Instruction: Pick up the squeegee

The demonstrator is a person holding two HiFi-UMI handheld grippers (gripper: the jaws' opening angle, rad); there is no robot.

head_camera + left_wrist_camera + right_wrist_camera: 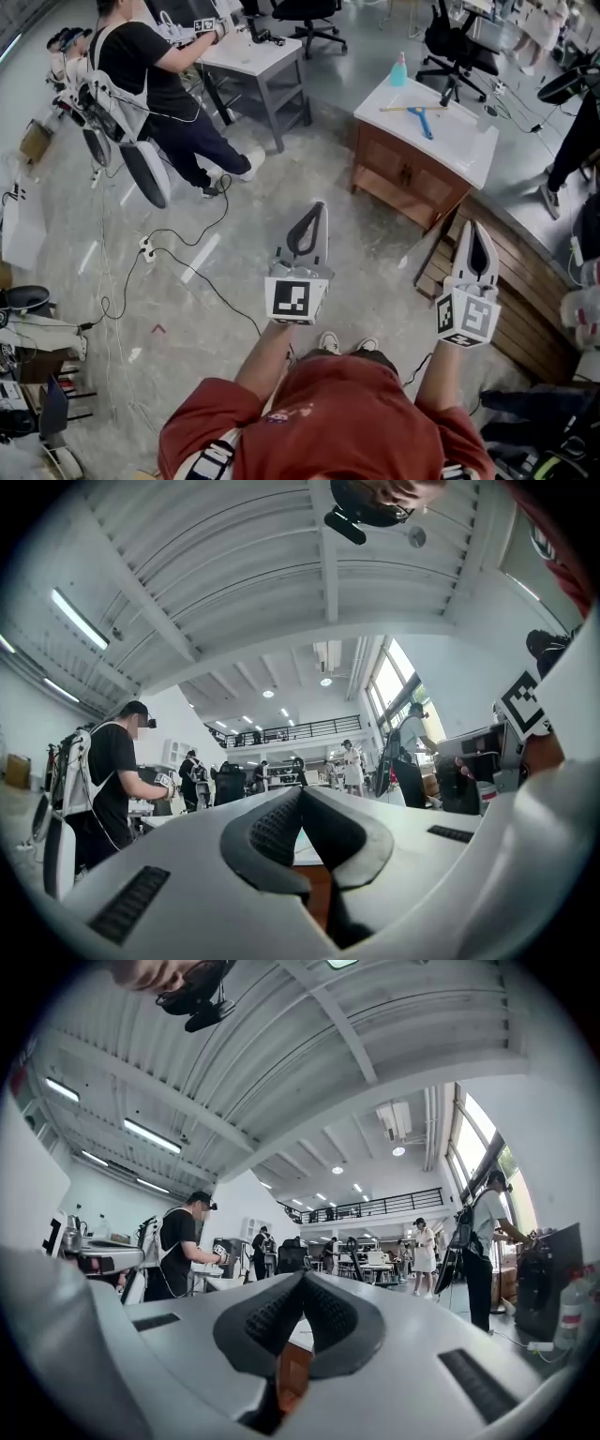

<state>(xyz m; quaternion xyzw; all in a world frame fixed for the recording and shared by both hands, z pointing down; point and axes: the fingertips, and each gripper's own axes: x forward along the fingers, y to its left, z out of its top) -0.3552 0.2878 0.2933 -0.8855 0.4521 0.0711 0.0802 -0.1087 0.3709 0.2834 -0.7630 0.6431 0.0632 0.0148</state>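
The squeegee (418, 117), with a blue handle and a pale yellow crossbar, lies flat on the white top of a wooden cabinet (461, 142) at the upper right of the head view. Both grippers are held out in the air over the floor, well short of the cabinet. My left gripper (318, 207) is shut with nothing in it, and its black pads meet at the tips in the left gripper view (302, 791). My right gripper (472, 226) is also shut and empty, with its pads pressed together (302, 1277). Neither gripper view shows the squeegee.
A blue spray bottle (398, 70) stands on the cabinet's far corner. A person in black (150, 66) works at a grey table (248, 58) at the upper left. Cables (169, 253) trail across the floor. Wooden slats (525, 281) lie right of the cabinet, and office chairs (450, 47) stand behind it.
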